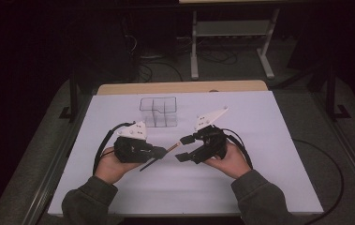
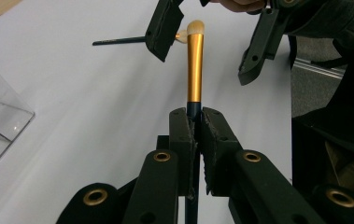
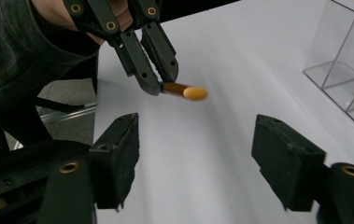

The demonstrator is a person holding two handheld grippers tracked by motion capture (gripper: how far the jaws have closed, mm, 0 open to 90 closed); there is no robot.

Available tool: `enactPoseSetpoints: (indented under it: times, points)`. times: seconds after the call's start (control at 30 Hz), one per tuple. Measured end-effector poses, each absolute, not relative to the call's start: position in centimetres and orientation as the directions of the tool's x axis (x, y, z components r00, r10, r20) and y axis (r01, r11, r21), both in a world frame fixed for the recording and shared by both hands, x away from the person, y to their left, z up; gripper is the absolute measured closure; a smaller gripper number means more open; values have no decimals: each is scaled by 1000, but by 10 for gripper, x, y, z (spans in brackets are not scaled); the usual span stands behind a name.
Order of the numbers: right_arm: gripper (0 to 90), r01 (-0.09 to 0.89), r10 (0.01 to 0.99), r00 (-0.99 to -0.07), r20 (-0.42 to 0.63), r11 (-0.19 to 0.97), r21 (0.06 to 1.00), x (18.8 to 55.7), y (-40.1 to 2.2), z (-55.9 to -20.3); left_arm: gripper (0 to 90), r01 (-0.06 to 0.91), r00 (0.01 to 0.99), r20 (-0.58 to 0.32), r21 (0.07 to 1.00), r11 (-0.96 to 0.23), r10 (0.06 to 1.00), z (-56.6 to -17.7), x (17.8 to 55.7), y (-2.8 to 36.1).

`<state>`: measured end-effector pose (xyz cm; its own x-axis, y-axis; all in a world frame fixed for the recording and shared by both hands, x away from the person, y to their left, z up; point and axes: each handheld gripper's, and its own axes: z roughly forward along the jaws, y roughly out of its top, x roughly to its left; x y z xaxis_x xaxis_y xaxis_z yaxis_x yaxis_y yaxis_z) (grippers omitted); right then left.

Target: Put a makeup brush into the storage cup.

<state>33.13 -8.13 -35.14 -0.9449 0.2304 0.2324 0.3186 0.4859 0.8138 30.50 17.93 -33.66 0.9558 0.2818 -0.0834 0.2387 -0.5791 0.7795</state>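
Clearly a hand-over is under way: the left gripper (image 1: 159,152) has its jaws clamped on the dark handle of a makeup brush (image 2: 194,70), whose gold ferrule and pale tip point right toward the right gripper (image 1: 181,147). That gripper's jaws stand apart with nothing between them, one on each side of the brush tip without touching it, as the left gripper view shows. Its own view looks at the brush end-on, the tip (image 3: 195,93) sticking out past the left jaws and hanging above the white table (image 1: 269,140). A second, thin dark brush (image 2: 118,41) lies flat on the table beyond. A clear organizer (image 1: 159,111) with compartments stands farther off, near the far middle of the table, and looks like where the brush is meant to go. Next, I judge, the right jaws should slide further over the ferrule and squeeze it squarely before the left lets go; closing too near the soft tip could let the brush slip or tilt.
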Motion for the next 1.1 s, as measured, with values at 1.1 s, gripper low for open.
enactPoseSetpoints:
  times: [1.1]
  points:
    - [613,319,160,-948,276,494,809,336,-74,-345,832,221,960,-77,795,-565,267,-338,302,178]
